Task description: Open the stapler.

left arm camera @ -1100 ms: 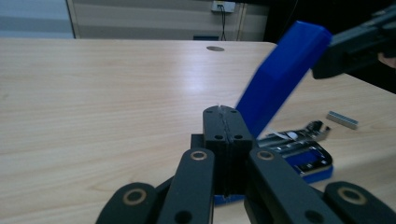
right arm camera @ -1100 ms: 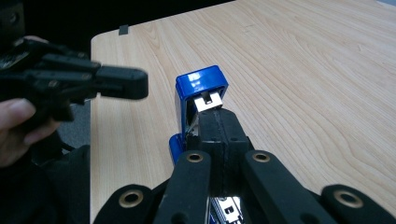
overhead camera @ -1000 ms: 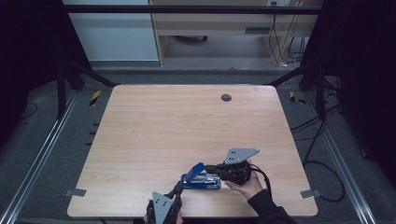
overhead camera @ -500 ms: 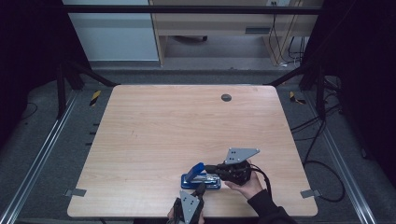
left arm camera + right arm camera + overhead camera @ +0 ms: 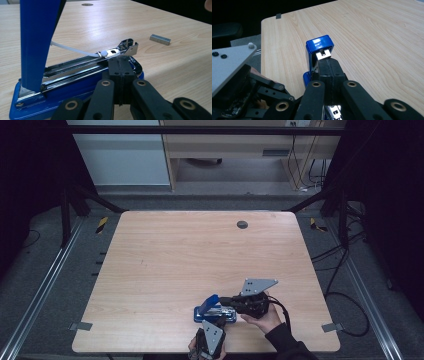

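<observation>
Lying near the front edge of the pale wooden table [image 5: 150,270]: blue metal stapler [image 5: 215,312], lid swung up, chrome tray exposed. Pressing against it with jaws closed flat, gripping nothing: left gripper [image 5: 120,72] beside the tray, right gripper [image 5: 329,68] at the raised lid. Resting apart on the wood: small grey strip of staples [image 5: 160,39].

One blue stapler [image 5: 215,310], its lid swung open, lies near the table's [image 5: 165,265] near edge. One strip of staples [image 5: 160,39] lies on the wood just beside it. Two grippers are there: the left gripper [image 5: 210,339] and the right gripper [image 5: 226,300], one round grommet [image 5: 242,224] near the far edge.
</observation>
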The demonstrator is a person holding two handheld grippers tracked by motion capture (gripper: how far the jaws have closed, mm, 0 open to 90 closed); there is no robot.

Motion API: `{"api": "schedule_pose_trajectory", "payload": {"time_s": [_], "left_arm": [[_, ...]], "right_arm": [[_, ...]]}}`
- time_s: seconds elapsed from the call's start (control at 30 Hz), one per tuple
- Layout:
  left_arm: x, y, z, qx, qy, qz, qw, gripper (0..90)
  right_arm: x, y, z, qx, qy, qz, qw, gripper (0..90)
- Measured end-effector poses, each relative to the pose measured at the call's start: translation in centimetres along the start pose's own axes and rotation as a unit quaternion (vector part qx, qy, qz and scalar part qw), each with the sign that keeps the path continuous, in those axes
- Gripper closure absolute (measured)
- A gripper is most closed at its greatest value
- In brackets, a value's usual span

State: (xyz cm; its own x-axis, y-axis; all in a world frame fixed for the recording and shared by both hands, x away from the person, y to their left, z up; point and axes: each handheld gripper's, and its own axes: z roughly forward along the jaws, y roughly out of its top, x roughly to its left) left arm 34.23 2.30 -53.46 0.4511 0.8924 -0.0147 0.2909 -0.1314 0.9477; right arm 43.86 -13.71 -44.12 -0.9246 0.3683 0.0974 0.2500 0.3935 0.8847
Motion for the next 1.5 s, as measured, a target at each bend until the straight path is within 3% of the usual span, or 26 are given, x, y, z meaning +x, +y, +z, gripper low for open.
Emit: {"api": "schedule_pose_trajectory", "payload": {"time_s": [0.33, 1.5], "left_arm": [[-0.2, -0.1, 0.0, -0.002, 0.007, 0.009, 0.9999, 89.9], [-0.1, -0.1, 0.1, -0.002, -0.005, 0.012, 0.9999, 90.0]], "right_arm": [[0.0, 0.0, 0.0, 0.000, 0.002, 0.000, 1.0000, 90.0], [0.3, 1.3, 1.7, 0.000, 0.025, 0.000, 0.9997, 90.0]]}}
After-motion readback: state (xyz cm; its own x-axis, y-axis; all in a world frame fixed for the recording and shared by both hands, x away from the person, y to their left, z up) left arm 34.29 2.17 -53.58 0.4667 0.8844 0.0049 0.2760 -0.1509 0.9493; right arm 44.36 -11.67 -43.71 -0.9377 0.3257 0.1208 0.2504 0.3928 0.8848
